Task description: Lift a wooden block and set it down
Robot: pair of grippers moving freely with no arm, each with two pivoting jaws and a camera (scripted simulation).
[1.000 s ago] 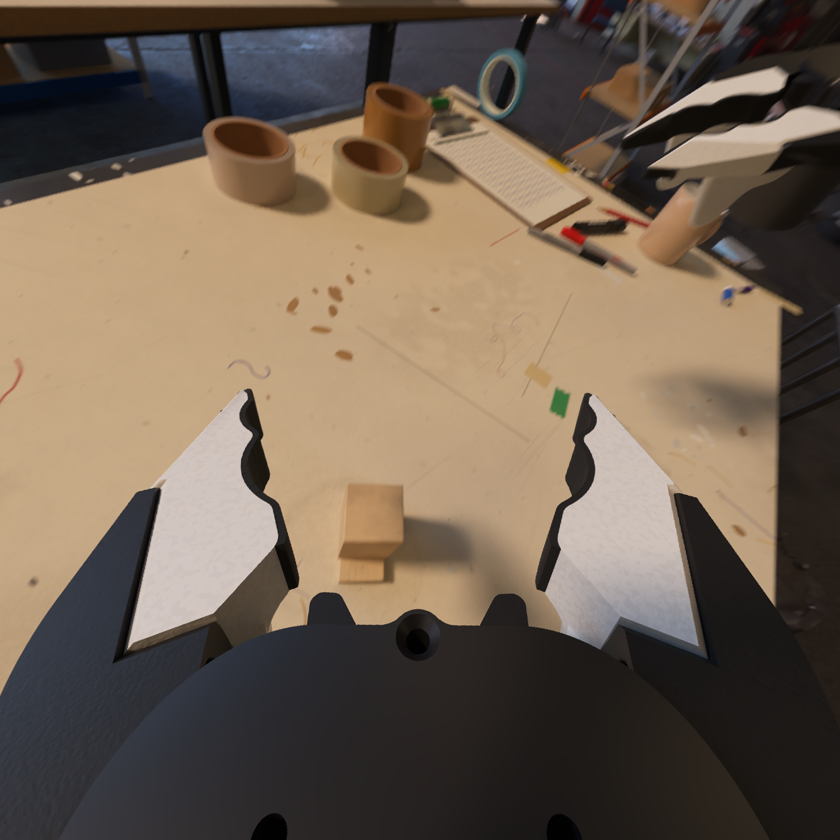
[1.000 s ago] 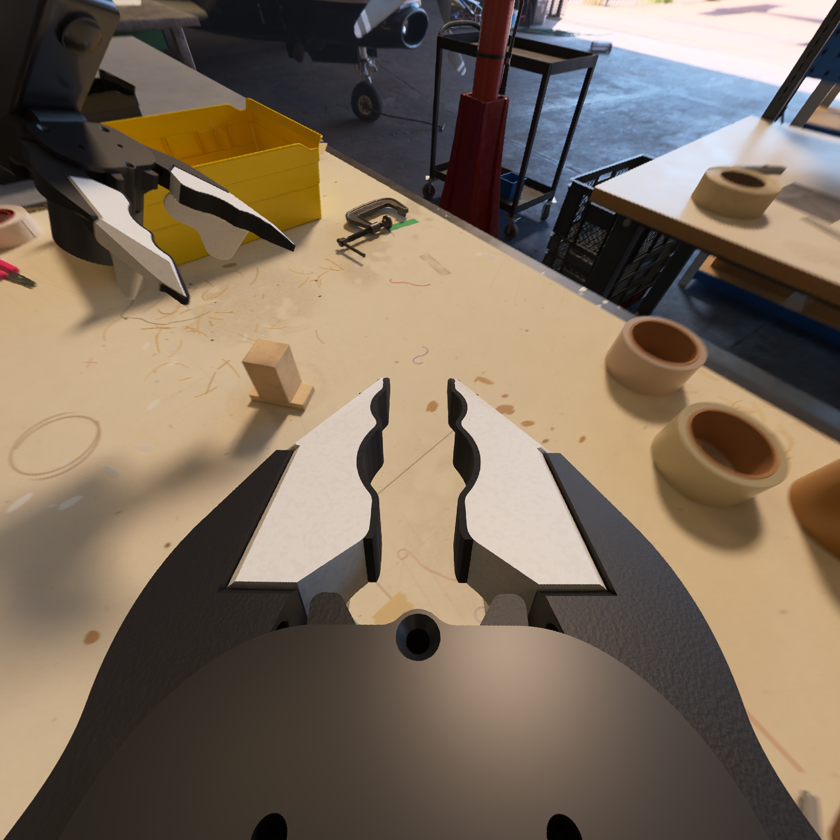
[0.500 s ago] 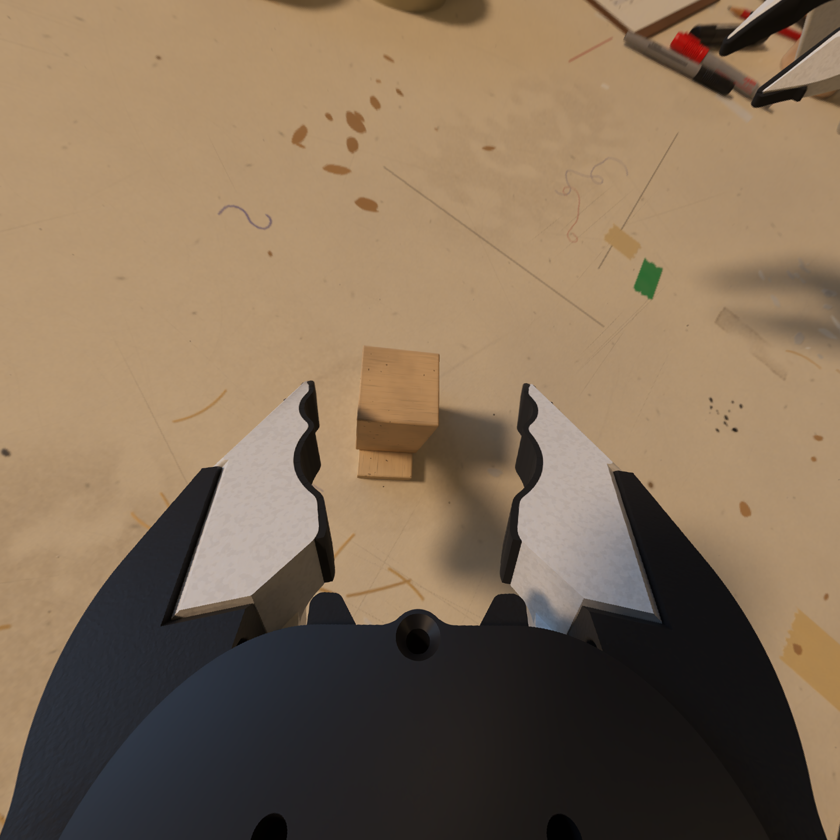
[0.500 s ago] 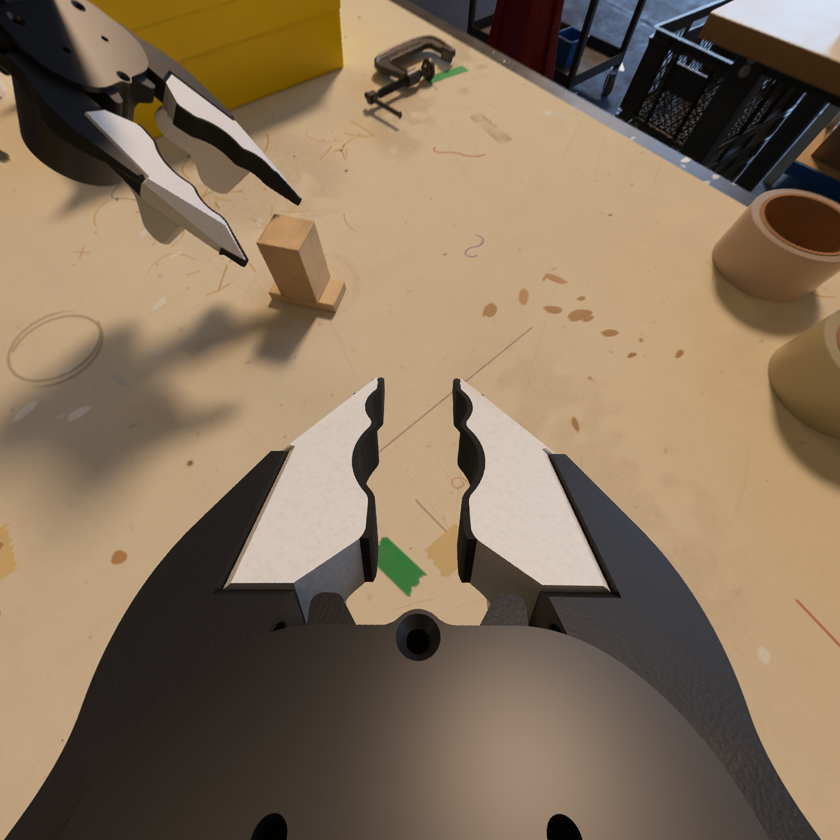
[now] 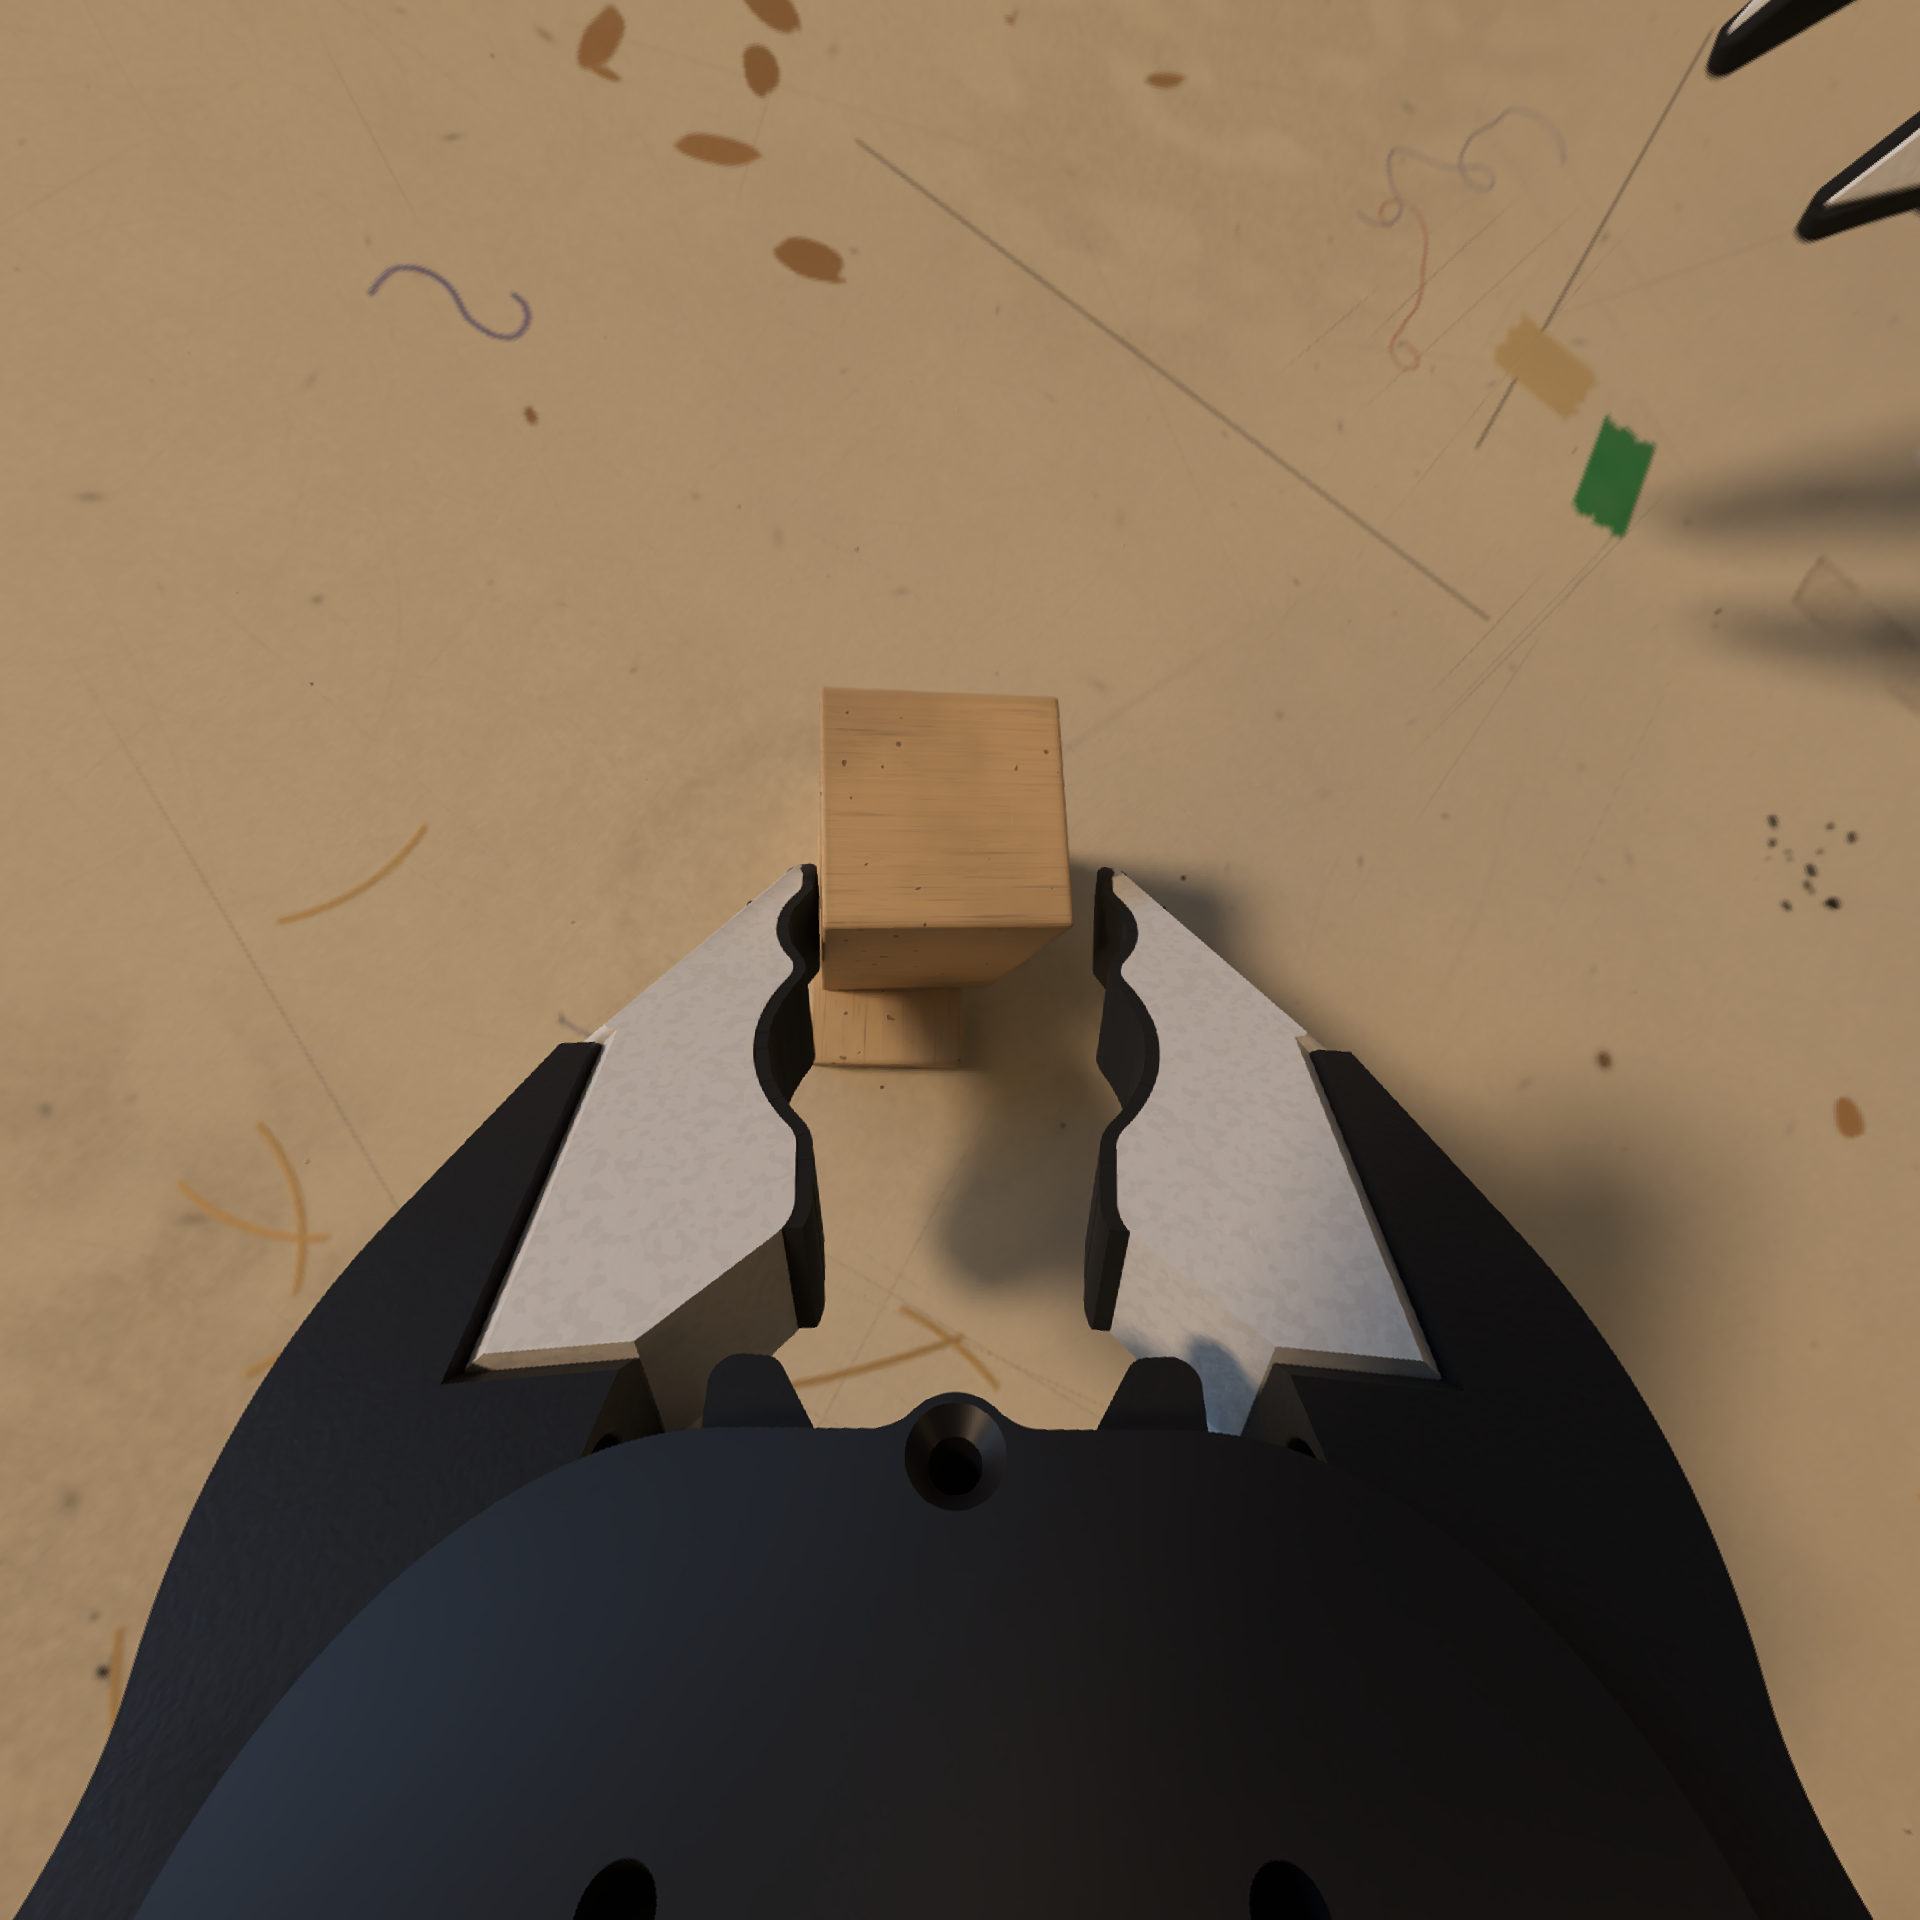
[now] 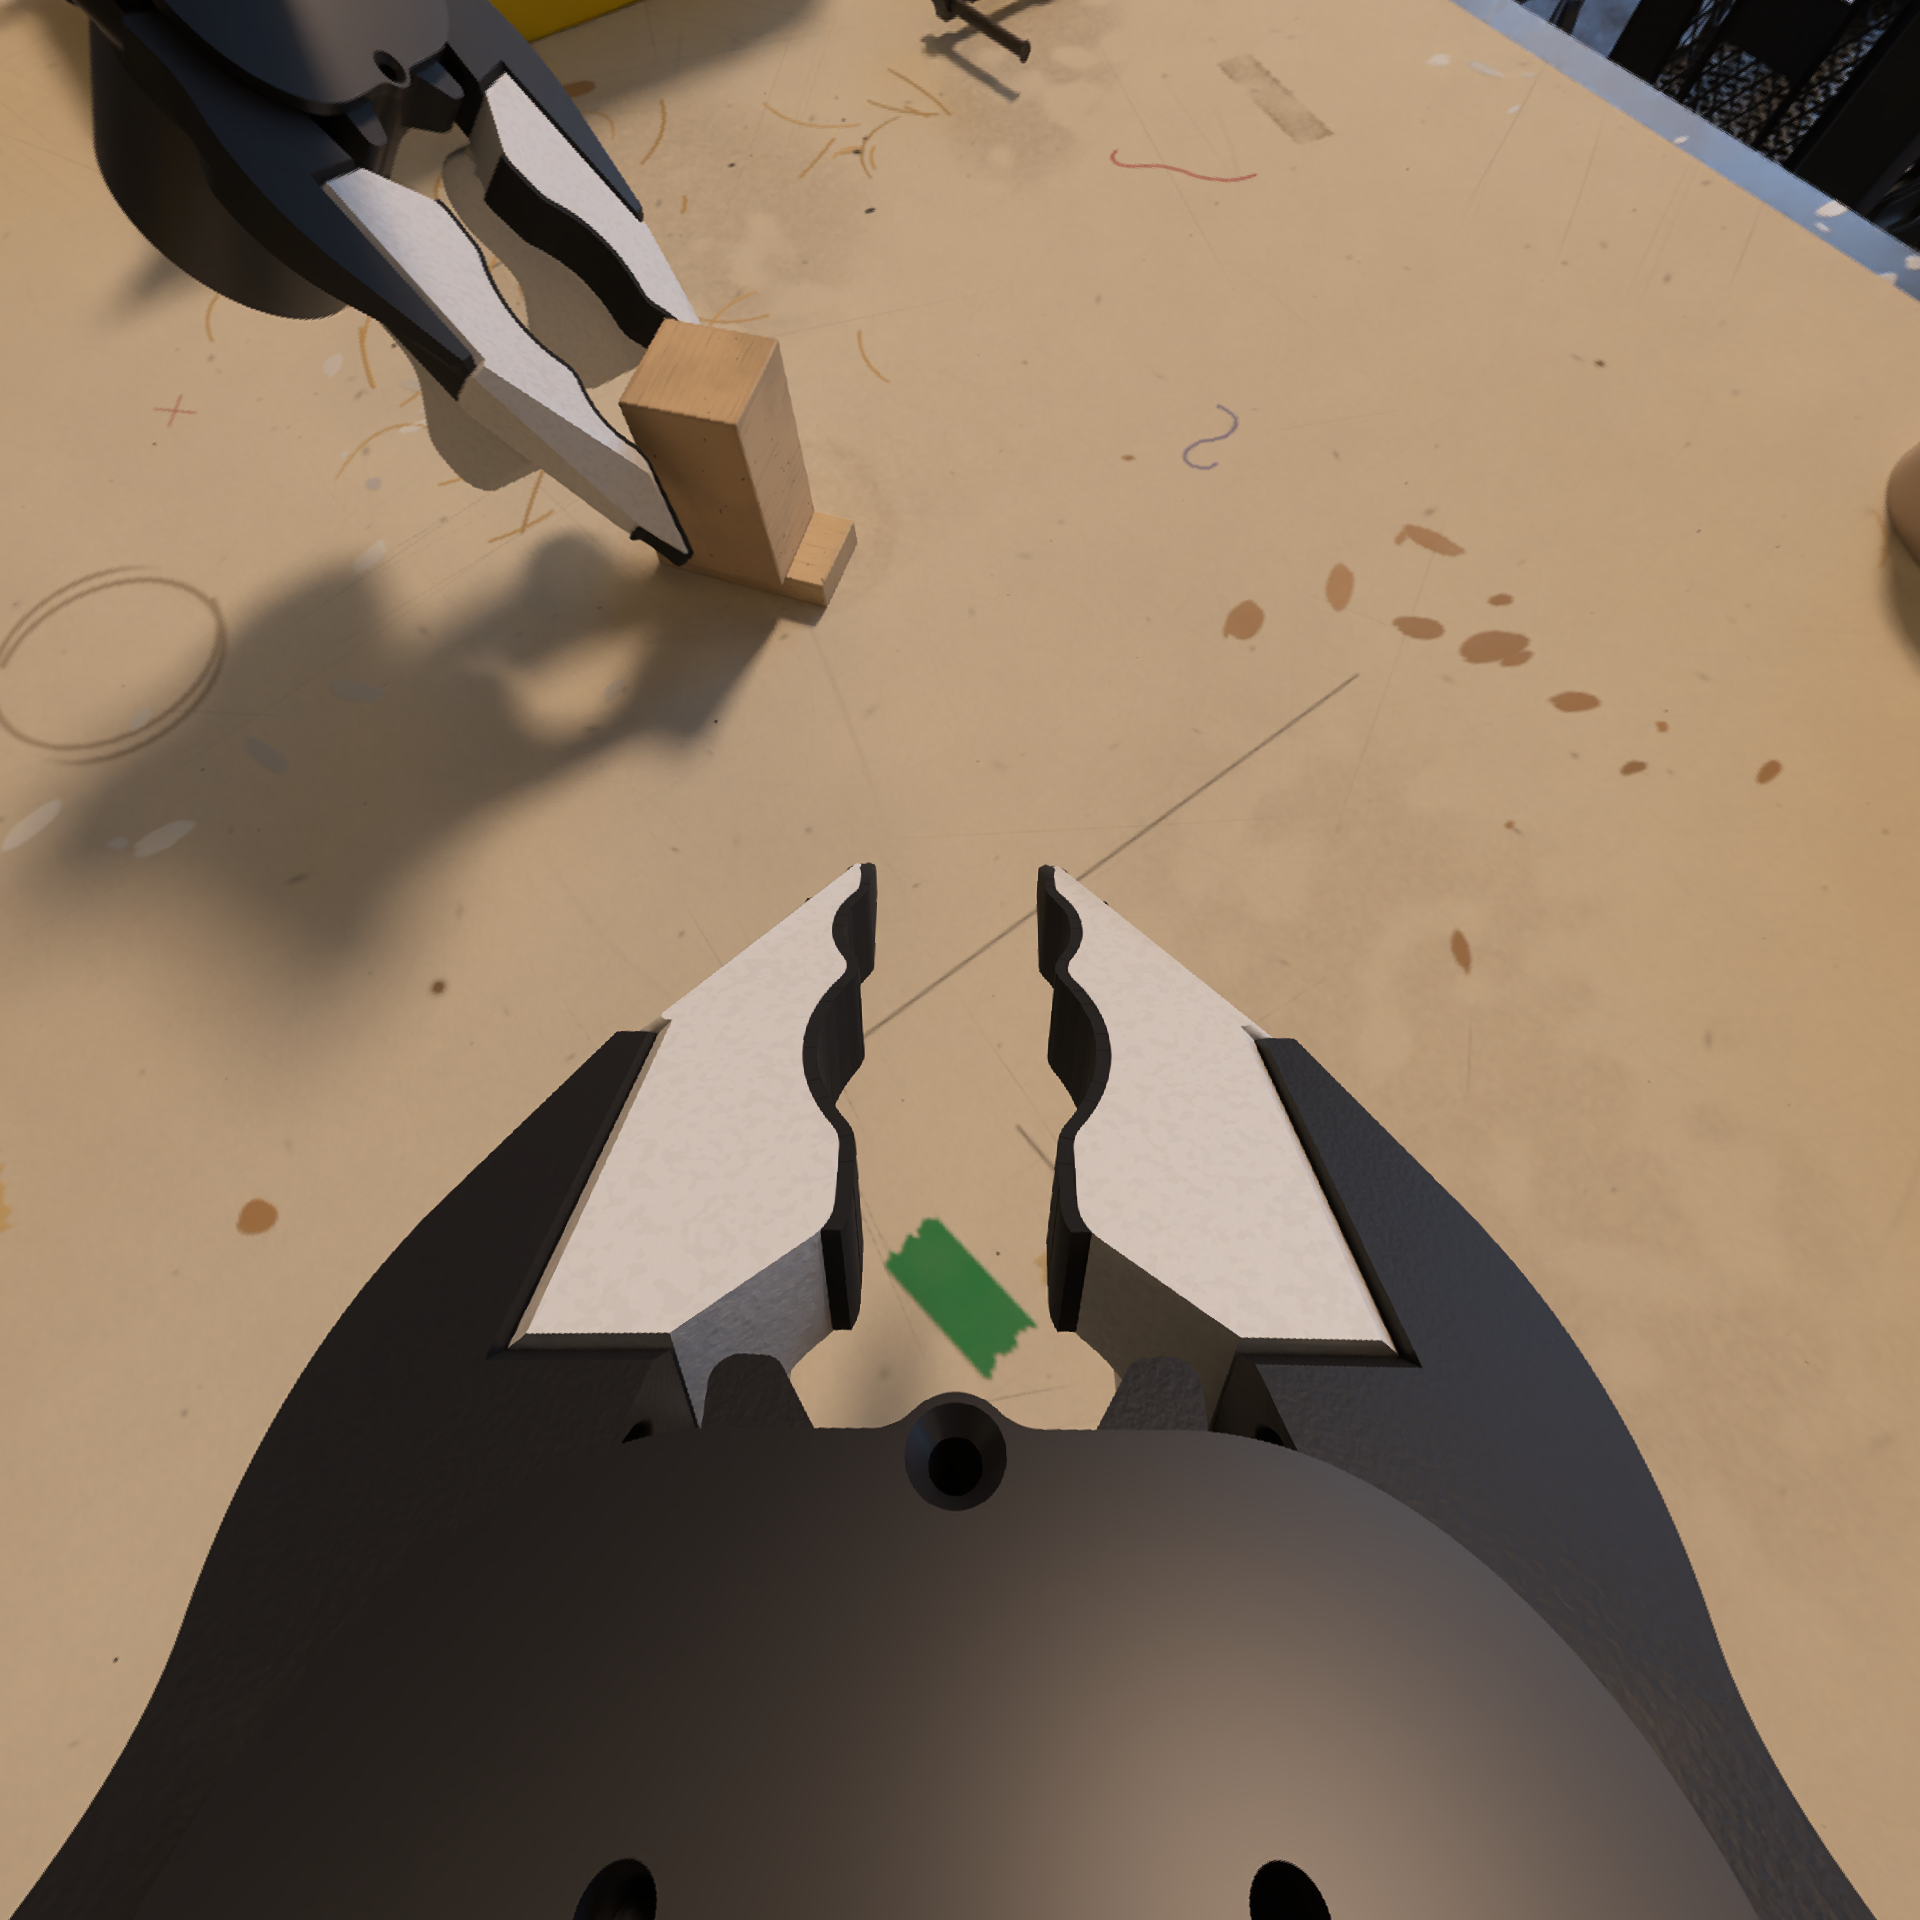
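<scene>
A tall wooden block (image 5: 940, 810) stands upright on a thin wooden base piece (image 5: 888, 1029) on the tan worktable (image 5: 416, 623). My left gripper (image 5: 951, 883) is open and straddles the block's near end. Its left fingertip touches the block's side, and a small gap shows at the right fingertip. In the right wrist view the block (image 6: 717, 447) shows at upper left with the left gripper (image 6: 675, 431) angled down around it. My right gripper (image 6: 956, 883) hovers empty over the table, with its fingers a narrow gap apart. Its fingertips (image 5: 1870, 192) show in the left wrist view.
A green tape strip (image 6: 961, 1311) lies under my right gripper and also shows in the left wrist view (image 5: 1614, 476), beside a tan tape piece (image 5: 1543, 366). A black C-clamp (image 6: 977, 26) and the table's far edge (image 6: 1662, 114) lie beyond the block.
My left gripper has dropped and moved forward around the block while its jaws narrowed. My right gripper has moved forward and tilted down, its gap unchanged. The block has not moved.
</scene>
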